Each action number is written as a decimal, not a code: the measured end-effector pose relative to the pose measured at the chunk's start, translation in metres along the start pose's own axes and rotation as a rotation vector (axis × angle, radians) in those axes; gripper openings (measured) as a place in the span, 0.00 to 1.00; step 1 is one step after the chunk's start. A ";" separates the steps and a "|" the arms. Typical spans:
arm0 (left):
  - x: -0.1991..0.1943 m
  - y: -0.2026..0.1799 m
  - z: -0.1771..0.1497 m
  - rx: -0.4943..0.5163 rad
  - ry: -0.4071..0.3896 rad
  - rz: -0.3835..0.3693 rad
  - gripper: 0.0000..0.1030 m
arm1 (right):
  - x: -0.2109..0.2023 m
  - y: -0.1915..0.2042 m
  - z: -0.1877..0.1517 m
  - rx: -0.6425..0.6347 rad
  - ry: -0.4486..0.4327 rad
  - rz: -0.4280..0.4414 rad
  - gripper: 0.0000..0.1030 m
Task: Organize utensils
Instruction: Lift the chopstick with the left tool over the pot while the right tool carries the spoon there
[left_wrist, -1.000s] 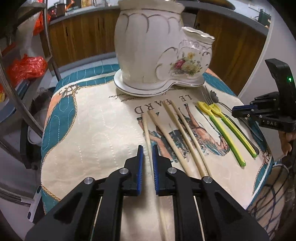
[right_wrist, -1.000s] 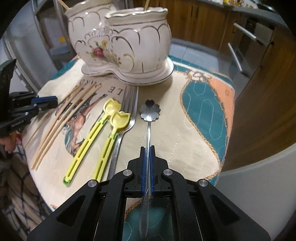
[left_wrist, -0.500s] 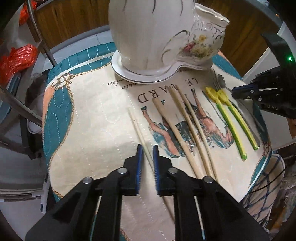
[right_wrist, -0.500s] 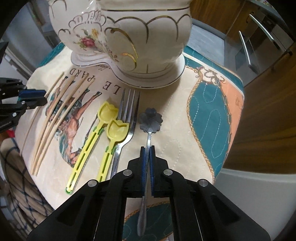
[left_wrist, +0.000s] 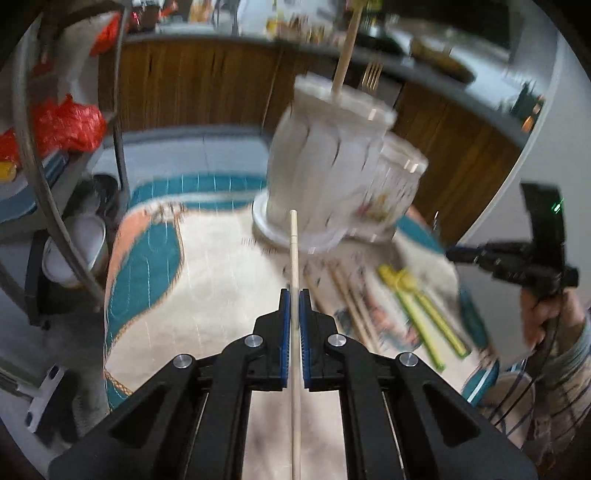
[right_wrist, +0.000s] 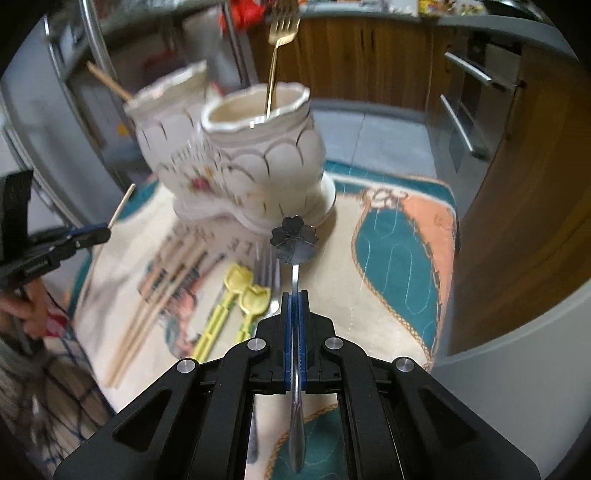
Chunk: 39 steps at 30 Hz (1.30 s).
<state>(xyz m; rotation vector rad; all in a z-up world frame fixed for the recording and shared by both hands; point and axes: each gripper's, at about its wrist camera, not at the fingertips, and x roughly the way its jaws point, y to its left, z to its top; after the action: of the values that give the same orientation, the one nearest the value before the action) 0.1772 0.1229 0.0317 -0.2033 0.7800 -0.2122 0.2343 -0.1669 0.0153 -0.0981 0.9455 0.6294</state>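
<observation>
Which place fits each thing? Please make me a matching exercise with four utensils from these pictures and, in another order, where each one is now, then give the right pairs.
Things:
1. flower-headed spoon
2. gold fork
3. yellow tulip-shaped spoons
4. single chopstick

Places:
A. standing in the nearer cup of the ceramic holder
B. clamped in the left gripper, lifted off the tablecloth
C. lying side by side on the tablecloth
D. clamped in the right gripper

Pairs: 1-D, 2-A, 3-C, 4-B
</observation>
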 end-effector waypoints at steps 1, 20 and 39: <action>-0.004 -0.001 -0.002 -0.003 -0.039 -0.003 0.04 | -0.004 0.000 -0.003 0.010 -0.027 0.006 0.04; -0.048 -0.041 0.020 0.079 -0.431 -0.029 0.04 | -0.064 0.015 0.003 0.019 -0.370 0.064 0.04; -0.054 -0.063 0.114 0.070 -0.786 -0.050 0.04 | -0.072 0.031 0.095 -0.016 -0.603 0.110 0.04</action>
<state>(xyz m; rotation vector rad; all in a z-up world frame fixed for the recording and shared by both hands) 0.2143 0.0886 0.1632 -0.2181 -0.0133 -0.1853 0.2565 -0.1421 0.1343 0.1266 0.3641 0.7130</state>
